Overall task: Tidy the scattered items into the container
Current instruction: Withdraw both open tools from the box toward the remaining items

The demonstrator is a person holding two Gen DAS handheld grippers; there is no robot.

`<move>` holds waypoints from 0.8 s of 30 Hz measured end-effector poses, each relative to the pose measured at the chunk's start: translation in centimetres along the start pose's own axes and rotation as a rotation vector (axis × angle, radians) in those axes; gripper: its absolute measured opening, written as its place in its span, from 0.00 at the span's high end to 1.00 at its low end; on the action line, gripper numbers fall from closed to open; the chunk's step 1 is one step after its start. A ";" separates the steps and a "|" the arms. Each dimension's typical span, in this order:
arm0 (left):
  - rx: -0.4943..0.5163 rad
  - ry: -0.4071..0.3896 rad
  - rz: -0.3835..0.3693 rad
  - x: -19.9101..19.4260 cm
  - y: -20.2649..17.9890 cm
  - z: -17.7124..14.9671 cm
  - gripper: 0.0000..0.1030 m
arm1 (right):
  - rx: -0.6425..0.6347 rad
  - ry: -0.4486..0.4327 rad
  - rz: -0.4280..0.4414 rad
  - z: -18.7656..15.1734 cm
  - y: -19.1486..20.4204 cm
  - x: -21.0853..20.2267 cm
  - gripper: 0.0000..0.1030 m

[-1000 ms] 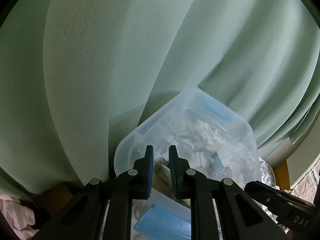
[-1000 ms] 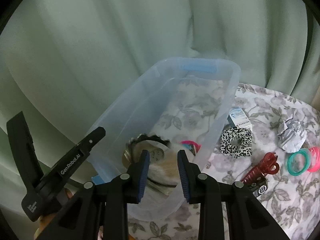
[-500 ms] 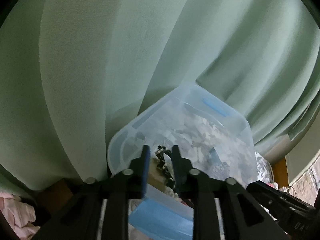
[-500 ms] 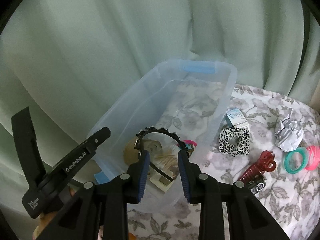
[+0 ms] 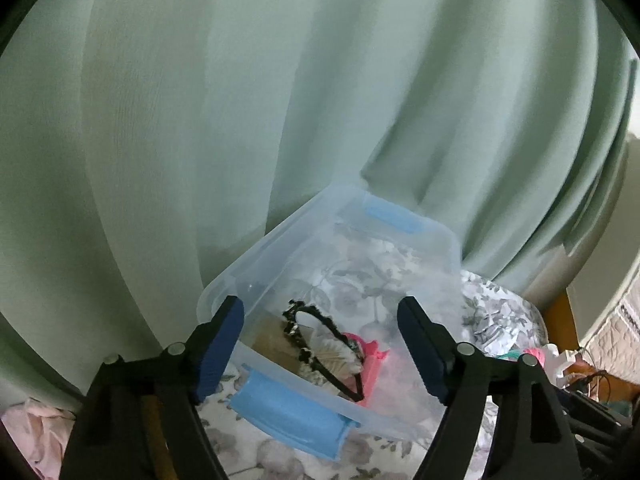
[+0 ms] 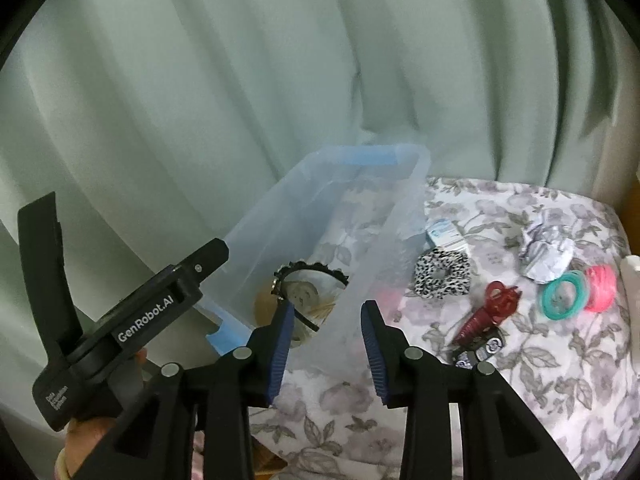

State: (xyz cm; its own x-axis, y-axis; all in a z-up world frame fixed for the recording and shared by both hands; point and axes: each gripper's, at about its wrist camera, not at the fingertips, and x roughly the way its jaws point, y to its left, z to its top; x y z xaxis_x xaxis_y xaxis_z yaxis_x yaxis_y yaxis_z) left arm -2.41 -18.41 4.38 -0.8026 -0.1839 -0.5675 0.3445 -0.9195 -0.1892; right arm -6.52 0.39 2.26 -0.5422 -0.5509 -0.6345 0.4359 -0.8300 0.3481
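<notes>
A clear plastic bin [image 5: 280,240] with blue handles [image 5: 290,410] stands on the flowered cloth; the bin [image 6: 400,216] shows in both views. Inside lie a black studded headband [image 5: 316,344], a pink item [image 5: 374,364] and a tan round thing; the headband [image 6: 308,270] is loose. My left gripper [image 5: 320,332] hangs open above the bin's near end, holding nothing. My right gripper [image 6: 326,320] is open over the bin's near corner, empty. Scattered on the cloth are a leopard scrunchie [image 6: 440,274], a dark red hair claw [image 6: 492,308], teal [image 6: 564,294] and pink [image 6: 600,282] hair ties, and a small box [image 6: 446,236].
A green curtain [image 5: 240,100] hangs close behind the bin. Crumpled foil [image 6: 544,252] and a small black item [image 6: 480,348] lie on the cloth. The left gripper's body [image 6: 132,320], with a hand under it, fills the right view's lower left.
Both grippers have opened and drawn back from the bin. The headband that sat between the fingers now lies loose inside the bin.
</notes>
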 end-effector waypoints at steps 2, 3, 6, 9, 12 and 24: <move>0.026 -0.020 -0.006 -0.9 -1.0 0.0 0.16 | 0.012 -0.025 -0.001 -0.3 -0.4 -1.3 0.59; 0.039 -0.032 -0.007 -1.3 -1.5 0.0 0.14 | 0.019 -0.036 -0.001 -0.4 -0.7 -2.0 0.58; 0.082 -0.068 -0.008 -2.7 -2.9 -0.1 0.08 | 0.041 -0.070 -0.012 -0.8 -1.5 -3.7 0.53; 0.133 -0.101 -0.035 -3.8 -4.8 -0.5 0.06 | 0.067 -0.104 -0.029 -1.3 -2.5 -5.4 0.45; 0.185 -0.121 -0.072 -4.5 -6.7 -1.1 0.05 | 0.092 -0.138 -0.046 -1.7 -3.5 -7.1 0.43; 0.265 -0.127 -0.201 -4.6 -11.9 -2.7 0.04 | 0.214 -0.221 -0.107 -2.9 -7.8 -11.1 0.41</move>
State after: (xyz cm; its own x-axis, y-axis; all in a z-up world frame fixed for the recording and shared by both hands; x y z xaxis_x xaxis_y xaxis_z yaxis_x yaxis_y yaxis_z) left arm -1.50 -5.69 7.03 -0.9015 -0.0169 -0.4325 0.0491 -0.9968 -0.0633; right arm -1.76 13.26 4.58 -0.7298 -0.4461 -0.5180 0.2199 -0.8707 0.4400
